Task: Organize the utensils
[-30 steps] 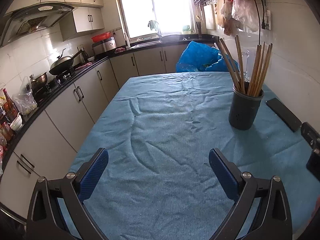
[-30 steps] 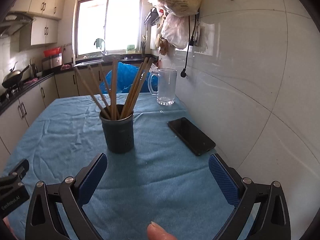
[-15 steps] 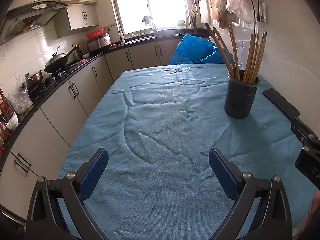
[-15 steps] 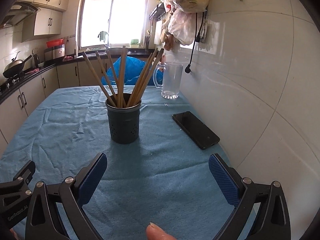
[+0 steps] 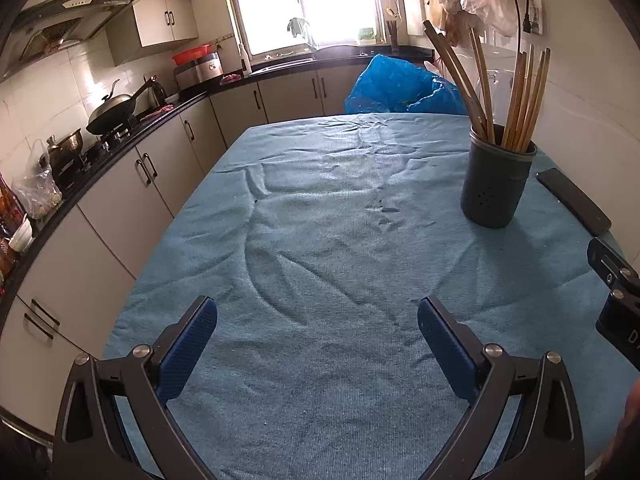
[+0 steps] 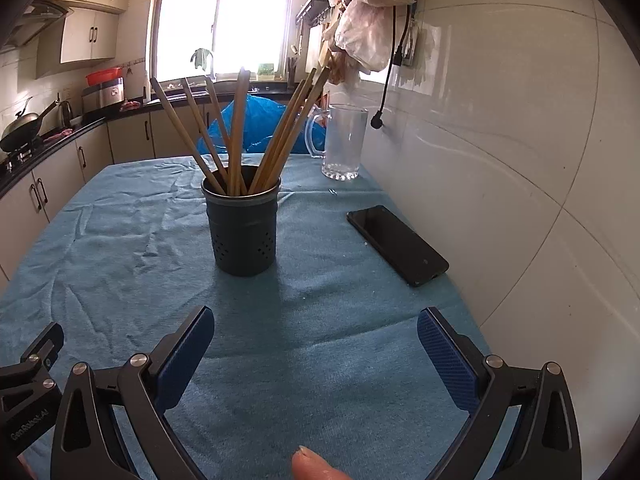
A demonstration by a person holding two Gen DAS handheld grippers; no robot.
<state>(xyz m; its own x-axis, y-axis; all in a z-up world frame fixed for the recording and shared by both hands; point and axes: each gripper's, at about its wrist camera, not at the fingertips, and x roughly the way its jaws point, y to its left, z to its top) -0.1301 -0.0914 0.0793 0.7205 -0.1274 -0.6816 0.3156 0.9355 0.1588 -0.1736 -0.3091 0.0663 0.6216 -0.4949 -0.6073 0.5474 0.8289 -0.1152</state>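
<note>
The dark holder (image 6: 243,232) is standing upright on the blue-clothed surface (image 6: 120,248), toward its wall-side edge. The wooden chopsticks (image 6: 240,136) are standing on end inside it, fanning outward with tips pointing up. A black phone (image 6: 396,245) is lying beside it. The left tool (image 5: 316,344) and right tool (image 6: 316,344) are both hanging wide open, gripping nothing.

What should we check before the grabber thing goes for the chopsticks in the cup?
1. Right gripper open: ok.
2. Left gripper open, holding nothing: ok.
3. Holder upright on the blue cloth: ok.
4. Chopsticks sticking out, easy to reach: ok.
5. Path from right gripper to holder clear: ok.
6. Phone and glass mug apart from the holder: ok.
</note>
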